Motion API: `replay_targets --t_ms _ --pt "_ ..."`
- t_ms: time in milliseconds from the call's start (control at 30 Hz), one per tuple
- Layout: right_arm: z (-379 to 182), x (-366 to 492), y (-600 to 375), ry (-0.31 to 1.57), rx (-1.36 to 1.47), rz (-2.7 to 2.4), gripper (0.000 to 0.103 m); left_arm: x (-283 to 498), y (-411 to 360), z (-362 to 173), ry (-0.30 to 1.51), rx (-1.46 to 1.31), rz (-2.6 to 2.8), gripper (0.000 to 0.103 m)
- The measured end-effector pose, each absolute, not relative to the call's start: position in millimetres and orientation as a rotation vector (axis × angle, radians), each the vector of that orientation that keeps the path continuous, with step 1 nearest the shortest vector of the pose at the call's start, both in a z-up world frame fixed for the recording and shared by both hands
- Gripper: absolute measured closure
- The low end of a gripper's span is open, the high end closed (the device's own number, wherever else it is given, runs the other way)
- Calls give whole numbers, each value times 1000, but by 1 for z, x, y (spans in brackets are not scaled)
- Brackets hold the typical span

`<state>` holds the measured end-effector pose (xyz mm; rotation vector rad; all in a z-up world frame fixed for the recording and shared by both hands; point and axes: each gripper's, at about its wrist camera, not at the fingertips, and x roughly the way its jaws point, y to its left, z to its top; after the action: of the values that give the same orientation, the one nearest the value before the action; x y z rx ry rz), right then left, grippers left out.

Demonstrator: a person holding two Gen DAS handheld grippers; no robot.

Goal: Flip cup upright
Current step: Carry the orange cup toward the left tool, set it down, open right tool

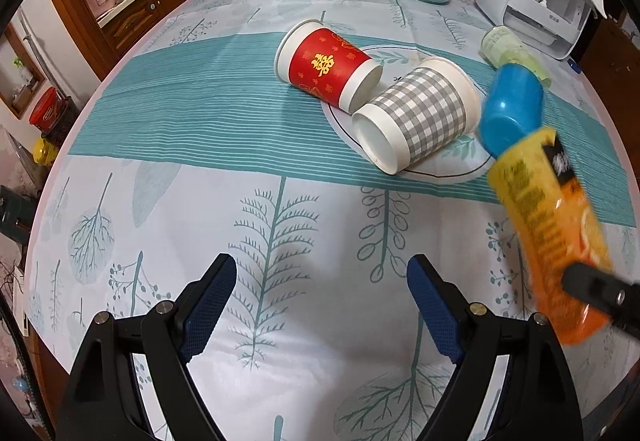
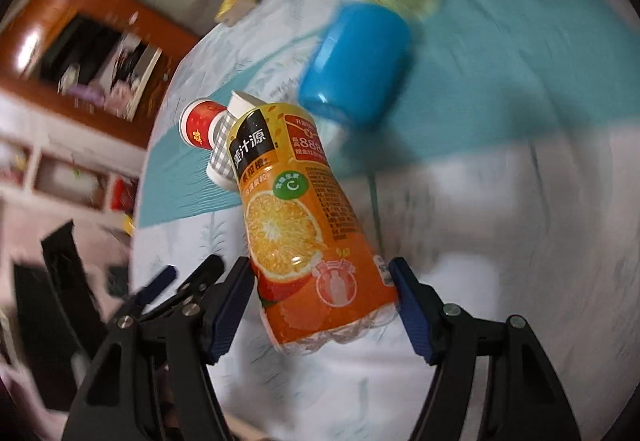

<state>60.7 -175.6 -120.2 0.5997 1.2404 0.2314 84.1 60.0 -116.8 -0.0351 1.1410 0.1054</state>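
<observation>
— Clamping the orange juice bottle (image 2: 308,225) near its base, the right hand-held gripper (image 2: 322,295) has both pads pressed on the label; the bottle leans away from it, its top end against the blue cup (image 2: 356,61), though whether it is actually inside the mouth I cannot tell.

— And the other one?

— The left hand-held gripper (image 1: 322,305) hangs low over the worktop (image 1: 168,209) with its jaws spread wide and nothing between them; it is well apart from every cup.

— Where does the blue cup sit?

— Seen from the left wrist, it looks tipped on its side at the far right of the teal stripe, just beside a pale green cup (image 1: 510,49); the grey checked cup (image 1: 420,117) and the red cup (image 1: 328,69) lie on their sides nearby, touching each other.

— So how would you do the flip well?

— My judgement: use the bottle as a lever; keep the clamp firm so it cannot twist between the pads; raise the tip slowly so the cup pivots on its base edge rather than skidding away; the right view is badly smeared, so slower is wiser.

— Risks?

— The cup is smooth plastic and probably light; it could roll toward the checked cup; the idle gripper could steady it.
</observation>
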Motion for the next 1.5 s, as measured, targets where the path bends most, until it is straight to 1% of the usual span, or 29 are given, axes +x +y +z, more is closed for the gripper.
replay_targets --t_ms 133,333,467,600,700,800,1133,1300,1500 --pt "-133 41 -178 1269 759 173 33 75 59 -115 1138 -29 98 17" --pt "-153 24 -175 1288 924 92 32 64 57 -114 1139 -17 93 17" --pt "-164 20 -169 1315 967 62 32 59 56 -114 1141 -10 90 17" --pt "-170 22 -160 1345 929 71 32 56 55 -114 1139 -2 89 17" --pt "-162 26 -157 1322 848 71 32 55 53 -114 1140 3 84 17" --pt "-152 29 -154 1287 763 81 27 54 51 -113 1138 6 80 17" --pt "-142 25 -162 1244 675 94 27 50 40 -108 1139 18 53 17" --pt "-130 16 -166 1185 595 91 27 46 32 -105 1147 19 26 17" --pt "-107 5 -169 1067 444 71 27 41 20 -98 1143 26 -6 17"
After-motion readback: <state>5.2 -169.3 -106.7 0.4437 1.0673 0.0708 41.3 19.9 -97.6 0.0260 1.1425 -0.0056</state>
